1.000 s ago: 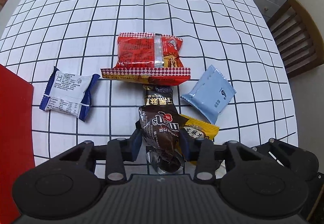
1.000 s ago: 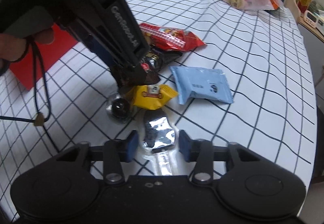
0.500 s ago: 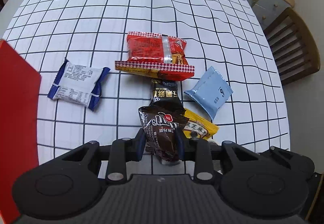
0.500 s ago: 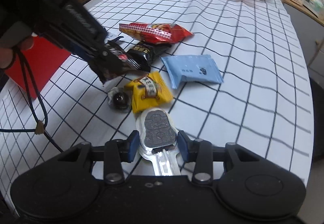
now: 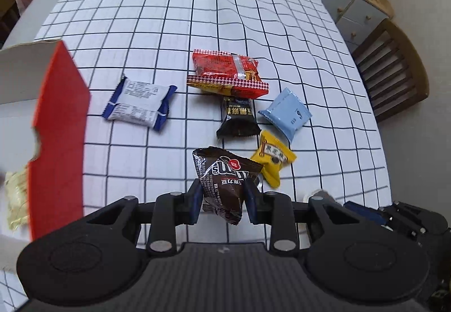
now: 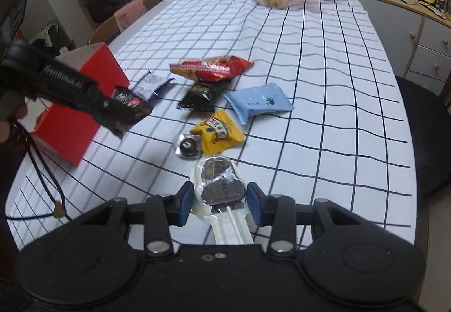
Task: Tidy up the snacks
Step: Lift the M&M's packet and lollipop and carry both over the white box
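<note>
A checked worktop (image 5: 253,30) is carrying loose snacks. A red box (image 5: 60,126) with its top open is sitting at nine o'clock from the left hand-held gripper (image 5: 222,196), nearer that hand than the right. The left hand-held gripper is clamping a brown chocolate bag (image 5: 224,179) clear of the worktop, its long axis pointing toward twelve o'clock. The right hand-held gripper (image 6: 220,200) is gripping a wrapped chocolate lollipop (image 6: 221,185), head toward twelve o'clock, stick trailing toward six.
</note>
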A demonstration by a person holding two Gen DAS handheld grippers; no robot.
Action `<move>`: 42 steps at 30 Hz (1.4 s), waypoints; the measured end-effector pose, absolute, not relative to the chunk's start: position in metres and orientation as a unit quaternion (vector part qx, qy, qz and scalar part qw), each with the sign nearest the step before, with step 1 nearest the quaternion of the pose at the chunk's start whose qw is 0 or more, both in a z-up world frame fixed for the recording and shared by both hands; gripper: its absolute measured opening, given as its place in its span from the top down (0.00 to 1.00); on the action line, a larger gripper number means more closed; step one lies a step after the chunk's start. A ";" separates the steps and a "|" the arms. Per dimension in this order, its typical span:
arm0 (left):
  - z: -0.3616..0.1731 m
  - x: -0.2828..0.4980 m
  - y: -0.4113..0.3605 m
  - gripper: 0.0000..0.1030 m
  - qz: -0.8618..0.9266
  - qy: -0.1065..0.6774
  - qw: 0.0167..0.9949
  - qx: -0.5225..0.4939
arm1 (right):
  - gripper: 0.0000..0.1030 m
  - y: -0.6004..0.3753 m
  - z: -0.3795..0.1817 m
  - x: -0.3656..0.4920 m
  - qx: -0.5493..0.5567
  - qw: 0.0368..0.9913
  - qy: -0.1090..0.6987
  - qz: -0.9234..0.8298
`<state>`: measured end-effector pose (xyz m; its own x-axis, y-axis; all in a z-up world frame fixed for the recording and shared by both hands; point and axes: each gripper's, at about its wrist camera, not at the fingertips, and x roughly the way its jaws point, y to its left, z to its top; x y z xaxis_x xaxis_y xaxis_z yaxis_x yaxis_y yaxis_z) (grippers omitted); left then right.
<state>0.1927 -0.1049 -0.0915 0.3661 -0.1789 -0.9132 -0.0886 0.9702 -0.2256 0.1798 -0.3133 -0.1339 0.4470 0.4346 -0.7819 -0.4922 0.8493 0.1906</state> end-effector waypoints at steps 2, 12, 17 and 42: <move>-0.084 0.183 -0.099 0.70 -0.032 0.557 0.821 -0.120 | 0.62 -0.309 -0.126 0.174 -0.029 0.854 0.444 0.270; -0.050 0.144 -0.061 0.70 -0.039 0.537 0.833 -0.129 | 0.62 -0.263 -0.084 0.153 -0.022 0.869 0.412 0.273; -0.031 0.128 -0.036 0.70 -0.036 0.519 0.844 -0.129 | 0.62 -0.232 -0.067 0.144 -0.021 0.874 0.397 0.280; -0.015 0.098 0.129 0.70 0.040 0.490 0.862 -0.124 | 0.62 -0.039 -0.060 0.156 -0.043 0.861 0.390 0.323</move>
<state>0.0982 0.1290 -0.0153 0.5159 -0.0526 -0.8550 -0.1897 0.9663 -0.1739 0.1556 -0.0390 -0.0603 0.4871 0.5233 -0.6992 -0.5902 0.7874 0.1782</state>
